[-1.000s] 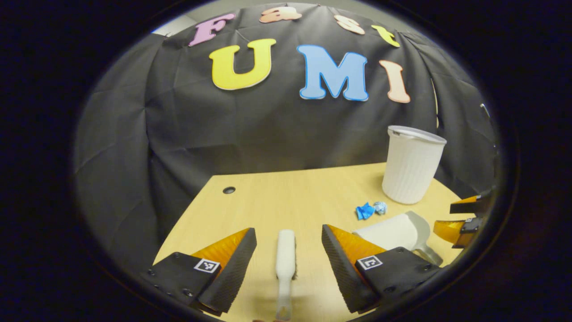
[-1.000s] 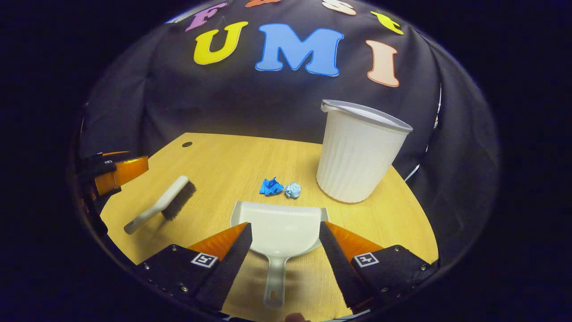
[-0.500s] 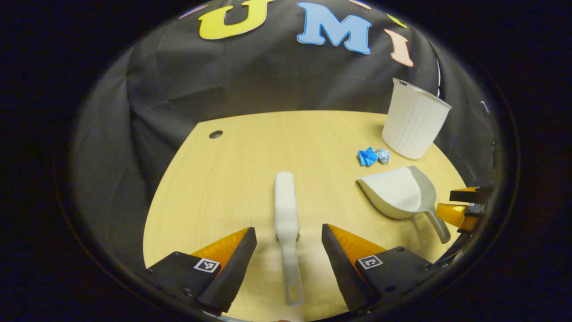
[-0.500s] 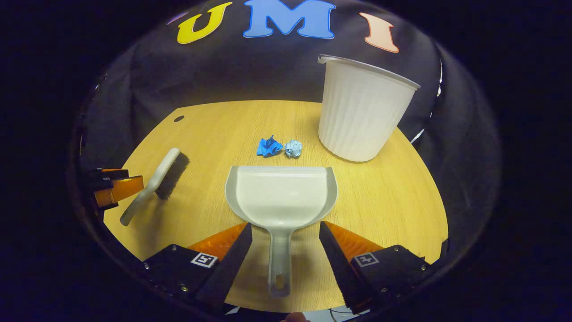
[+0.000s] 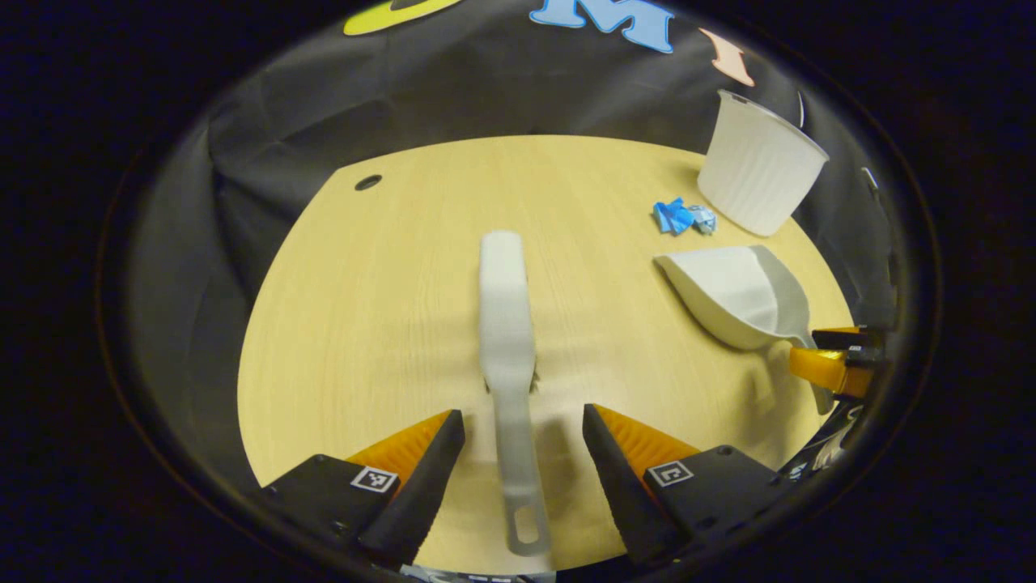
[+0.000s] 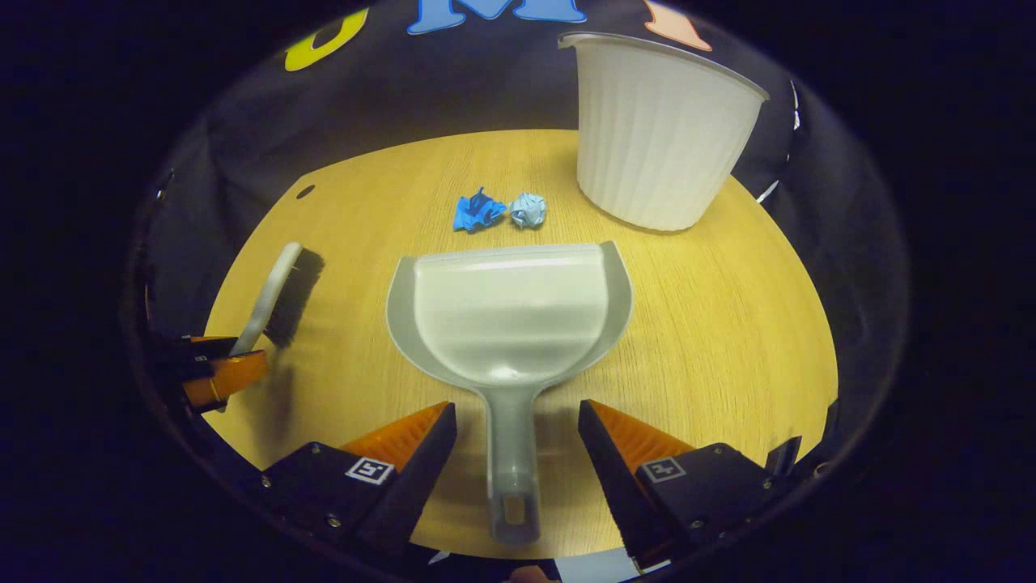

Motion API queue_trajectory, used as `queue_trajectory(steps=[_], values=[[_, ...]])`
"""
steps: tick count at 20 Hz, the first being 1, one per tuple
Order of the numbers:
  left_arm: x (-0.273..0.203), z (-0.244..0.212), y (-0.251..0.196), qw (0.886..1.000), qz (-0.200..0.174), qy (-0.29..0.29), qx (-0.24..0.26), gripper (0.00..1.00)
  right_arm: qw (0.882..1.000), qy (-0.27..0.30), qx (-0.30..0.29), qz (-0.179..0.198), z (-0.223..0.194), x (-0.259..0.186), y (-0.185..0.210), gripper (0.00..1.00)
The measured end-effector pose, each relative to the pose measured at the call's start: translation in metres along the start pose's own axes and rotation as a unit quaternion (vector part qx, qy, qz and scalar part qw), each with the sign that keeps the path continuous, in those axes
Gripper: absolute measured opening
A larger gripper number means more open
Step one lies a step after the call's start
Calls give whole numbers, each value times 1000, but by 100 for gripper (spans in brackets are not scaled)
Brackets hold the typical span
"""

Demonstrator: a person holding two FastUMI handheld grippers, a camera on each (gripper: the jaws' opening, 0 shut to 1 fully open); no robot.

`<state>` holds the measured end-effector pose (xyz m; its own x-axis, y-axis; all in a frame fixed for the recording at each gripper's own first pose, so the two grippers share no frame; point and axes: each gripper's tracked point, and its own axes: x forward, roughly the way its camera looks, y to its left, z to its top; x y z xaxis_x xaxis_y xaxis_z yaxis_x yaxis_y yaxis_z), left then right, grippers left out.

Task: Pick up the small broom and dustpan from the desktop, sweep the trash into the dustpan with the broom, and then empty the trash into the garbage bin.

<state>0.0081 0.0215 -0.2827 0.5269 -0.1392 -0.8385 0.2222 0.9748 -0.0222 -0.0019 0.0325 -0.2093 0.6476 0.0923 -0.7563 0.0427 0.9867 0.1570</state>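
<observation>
Down at the bottom of the left gripper view, the left tool (image 5: 524, 461) stands spread wide, its fingers (image 5: 425, 478) on either side of the broom (image 5: 507, 324) handle without touching it. The broom lies flat on the desk (image 5: 388, 308), its handle end with the hanging hole nearest the camera and its head pointing away. Each finger mount carries a small square black-and-white marker tag; no readable words show on them.

Likewise in the right gripper view, the right tool (image 6: 516, 470) is spread apart around the handle of the dustpan (image 6: 510, 316), with a gap on both sides. The dustpan rests flat on the desk, its open mouth facing away. Just beyond its front edge lie two bits of crumpled paper side by side, a blue scrap (image 6: 477, 212) and a pale scrap (image 6: 528, 210). The white ribbed bin (image 6: 657, 134) stands upright behind them to the right, near the desk's far edge. No brand or lettering can be made out on the bin, the broom or the dustpan.
</observation>
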Motion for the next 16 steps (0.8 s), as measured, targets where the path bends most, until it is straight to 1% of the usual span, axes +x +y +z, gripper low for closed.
queue_trajectory(steps=[1, 6, 7, 8, 9, 10, 11, 12, 13, 14, 15, 16], values=[[4, -2, -2, 1000, -1, 6, 0, 96, 1000, 14, 1, 1, -3, 5, 1, 95], [24, -10, 0, 999, 2, 36, -2, 78, 999, 44, -9, 6, -10, 21, 3, 95], [26, -11, 0, 999, 2, 40, -5, 68, 999, 46, -8, 6, -10, 24, 4, 95], [29, -11, 1, 999, 5, 41, -8, 72, 999, 47, -9, 8, -10, 27, 4, 95], [34, -12, 1, 999, 5, 45, -11, 67, 999, 49, -10, 6, -10, 29, 4, 95], [35, -14, 3, 999, 7, 48, -14, 63, 999, 50, -10, 6, -9, 31, 3, 91], [38, -13, 5, 999, 10, 50, -17, 62, 999, 51, -11, 7, -9, 32, 4, 80], [39, -13, 6, 998, 10, 51, -16, 58, 999, 52, -13, 7, -10, 35, 4, 78], [40, -13, 12, 998, 16, 53, -15, 47, 999, 51, -15, 1, -9, 38, 0, 78], [40, -12, 13, 998, 18, 55, -16, 45, 999, 49, -16, -3, -9, 38, -1, 71], [41, -11, 15, 998, 22, 57, -16, 40, 999, 44, -16, -4, -7, 38, -2, 55], [40, -10, 12, 998, 19, 57, -17, 36, 999, 43, -13, -1, -6, 37, -2, 53]])
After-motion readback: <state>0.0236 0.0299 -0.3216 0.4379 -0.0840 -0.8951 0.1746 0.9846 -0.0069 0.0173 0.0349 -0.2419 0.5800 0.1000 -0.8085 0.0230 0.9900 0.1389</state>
